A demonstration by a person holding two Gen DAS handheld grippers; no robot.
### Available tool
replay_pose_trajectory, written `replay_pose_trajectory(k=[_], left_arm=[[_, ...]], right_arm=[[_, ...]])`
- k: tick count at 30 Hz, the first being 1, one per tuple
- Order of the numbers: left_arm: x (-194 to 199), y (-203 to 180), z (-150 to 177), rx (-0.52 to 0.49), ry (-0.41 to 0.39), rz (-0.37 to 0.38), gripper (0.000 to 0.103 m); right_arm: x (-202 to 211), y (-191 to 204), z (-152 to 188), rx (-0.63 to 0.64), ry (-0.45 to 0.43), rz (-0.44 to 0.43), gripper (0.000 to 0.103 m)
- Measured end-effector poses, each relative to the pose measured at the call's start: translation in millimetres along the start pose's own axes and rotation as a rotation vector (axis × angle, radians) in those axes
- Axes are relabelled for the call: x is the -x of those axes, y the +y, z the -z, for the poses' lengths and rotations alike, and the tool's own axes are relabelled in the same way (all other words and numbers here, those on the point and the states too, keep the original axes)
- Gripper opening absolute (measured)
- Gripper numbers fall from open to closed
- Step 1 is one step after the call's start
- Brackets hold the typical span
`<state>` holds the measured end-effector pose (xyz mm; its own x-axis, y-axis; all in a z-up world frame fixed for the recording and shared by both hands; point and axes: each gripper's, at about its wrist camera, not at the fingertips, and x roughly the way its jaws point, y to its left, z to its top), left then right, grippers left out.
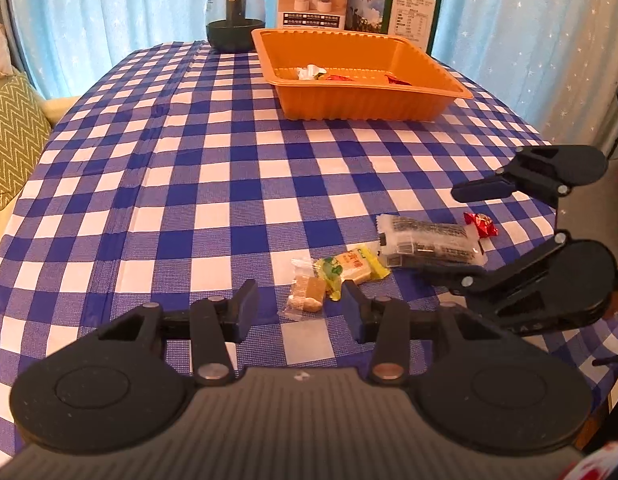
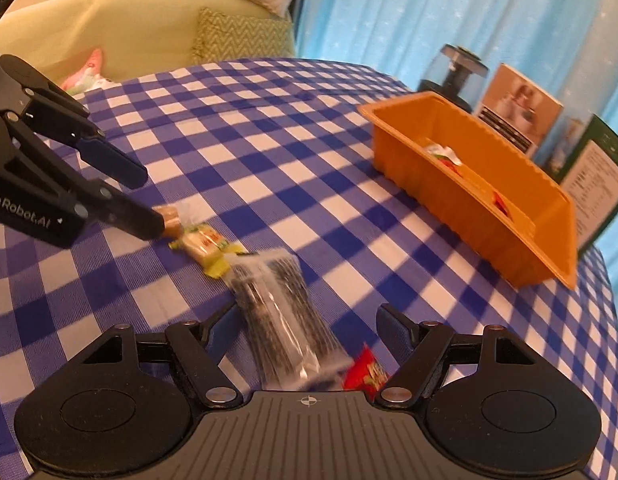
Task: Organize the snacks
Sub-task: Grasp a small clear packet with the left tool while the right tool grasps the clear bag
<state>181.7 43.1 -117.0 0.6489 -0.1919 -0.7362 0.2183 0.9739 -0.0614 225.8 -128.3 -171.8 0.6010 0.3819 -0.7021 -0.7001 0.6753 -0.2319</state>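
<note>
On the blue-and-white checked tablecloth [image 1: 181, 184], as seen from the left wrist, four loose snacks are gathered near the front right. The left gripper [image 1: 299, 306] is held low with its jaws partly apart and nothing pressed between them; a small clear-wrapped brown candy [image 1: 307, 294] lies between its fingertips. A yellow-wrapped candy [image 1: 355, 266] touches that candy on its right. Just beyond, a long clear packet with dark print [image 1: 431, 240] is seen, with a red wrapped candy [image 1: 481, 224] beside its far end. The right gripper [image 1: 445, 232] is spread wide around the long packet, one finger above it and one below. Farther back, an orange tray [image 1: 365, 98] holding a few wrapped pieces stands before two cartons [image 1: 357, 0] and a dark glass jar [image 1: 235, 12].

From the right wrist, the long packet [image 2: 283, 320] is shown lying between the right gripper's [image 2: 309, 320] widely parted jaws, untouched by the pads, with the red candy [image 2: 365, 374] close to the right finger. The left gripper [image 2: 145, 204] is seen at the left, one fingertip at the brown candy [image 2: 171, 220], next to the yellow candy [image 2: 205, 246]. The orange tray [image 2: 469, 208] is placed well apart, to the right.
</note>
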Motion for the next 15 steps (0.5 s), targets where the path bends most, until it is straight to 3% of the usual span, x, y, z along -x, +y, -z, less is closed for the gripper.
replay_pose_trajectory(k=[5, 8, 15], left_arm=[[-1.4, 5.5, 0.0, 0.031, 0.005, -0.003, 0.041], [-1.1, 6.0, 0.2, 0.032, 0.003, -0.003, 0.041], [-0.8, 3.2, 1.5, 0.02, 0.006, 0.011, 0.041]], right_arm=[[-5.3, -1.2, -8.3, -0.052, 0.018, -0.07, 0.046], [-2.2, -2.5, -9.2, -0.105, 0.034, -0.071, 0.041], [19.2, -15.0, 2.4, -0.364, 0.081, -0.076, 0.04]])
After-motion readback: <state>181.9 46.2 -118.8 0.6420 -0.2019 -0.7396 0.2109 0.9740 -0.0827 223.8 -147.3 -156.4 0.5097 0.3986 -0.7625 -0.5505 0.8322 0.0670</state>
